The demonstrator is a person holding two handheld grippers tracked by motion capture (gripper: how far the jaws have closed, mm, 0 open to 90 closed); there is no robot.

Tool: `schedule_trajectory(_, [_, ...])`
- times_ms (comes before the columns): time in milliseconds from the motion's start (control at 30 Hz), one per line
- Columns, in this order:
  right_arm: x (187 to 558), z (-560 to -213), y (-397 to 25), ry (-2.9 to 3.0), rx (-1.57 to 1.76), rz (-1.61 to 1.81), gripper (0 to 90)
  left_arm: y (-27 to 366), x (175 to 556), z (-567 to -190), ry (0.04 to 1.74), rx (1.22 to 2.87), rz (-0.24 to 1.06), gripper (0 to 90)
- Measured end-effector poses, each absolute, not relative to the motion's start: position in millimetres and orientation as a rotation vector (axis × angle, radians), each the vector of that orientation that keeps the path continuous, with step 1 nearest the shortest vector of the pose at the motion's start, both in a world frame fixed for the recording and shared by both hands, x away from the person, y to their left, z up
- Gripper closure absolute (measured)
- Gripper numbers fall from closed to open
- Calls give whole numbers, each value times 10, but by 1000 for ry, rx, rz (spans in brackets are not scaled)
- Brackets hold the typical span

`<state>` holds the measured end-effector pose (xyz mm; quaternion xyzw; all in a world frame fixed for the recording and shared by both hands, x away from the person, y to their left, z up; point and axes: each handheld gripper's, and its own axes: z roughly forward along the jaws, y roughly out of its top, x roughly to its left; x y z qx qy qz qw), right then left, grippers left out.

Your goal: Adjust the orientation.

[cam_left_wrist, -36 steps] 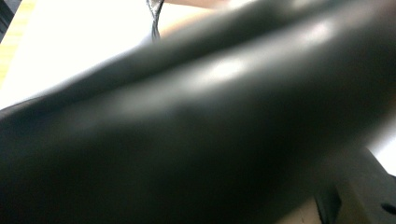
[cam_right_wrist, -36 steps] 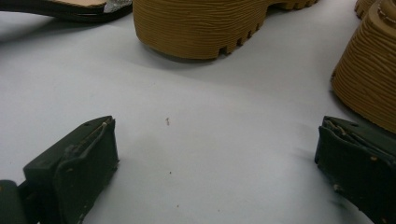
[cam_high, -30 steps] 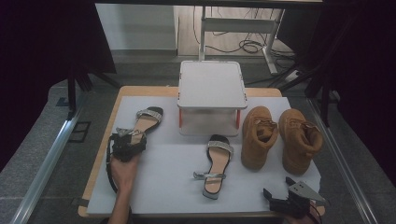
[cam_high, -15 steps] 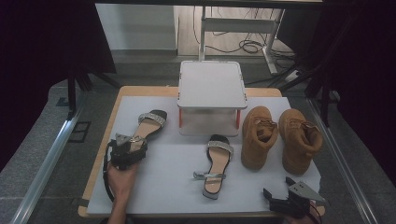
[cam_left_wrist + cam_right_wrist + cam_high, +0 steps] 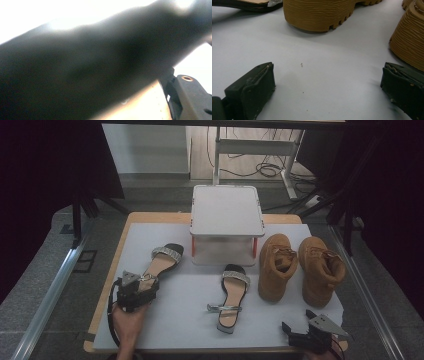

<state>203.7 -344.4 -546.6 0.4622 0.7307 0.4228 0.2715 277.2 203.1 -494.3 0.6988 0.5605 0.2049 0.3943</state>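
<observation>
White paper covers the table (image 5: 165, 325), where the left gripper (image 5: 136, 286) is clamped on the heel end of the left sandal (image 5: 162, 260) near the table's left edge, while the right gripper (image 5: 300, 336) rests at the front edge, jaws wide apart, beside two tan boots (image 5: 300, 265).

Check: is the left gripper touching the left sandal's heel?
Touching. In the high view the left gripper sits over the heel end of the left sandal with no gap; in the left gripper view a blurred dark shape presses close to the lens.
</observation>
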Motion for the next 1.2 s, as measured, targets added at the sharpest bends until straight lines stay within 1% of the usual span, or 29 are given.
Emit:
schedule_trajectory(300, [2037,-5466,-3444,1968,1243,1137,0,1964,2577,-4907,1367,1779,493,388])
schedule_trajectory(533, [2037,-5466,-3445,1969,1242,1137,0,1845,2536,-4896,1328,1802,482,388])
schedule_trajectory(867, [2037,-5466,-3444,1968,1244,1138,0,1643,2609,-4853,1267,1846,469,387])
schedule_trajectory(1200, [2037,-5467,-3445,1968,1242,1138,0,1427,2776,-4836,1232,1874,449,388])
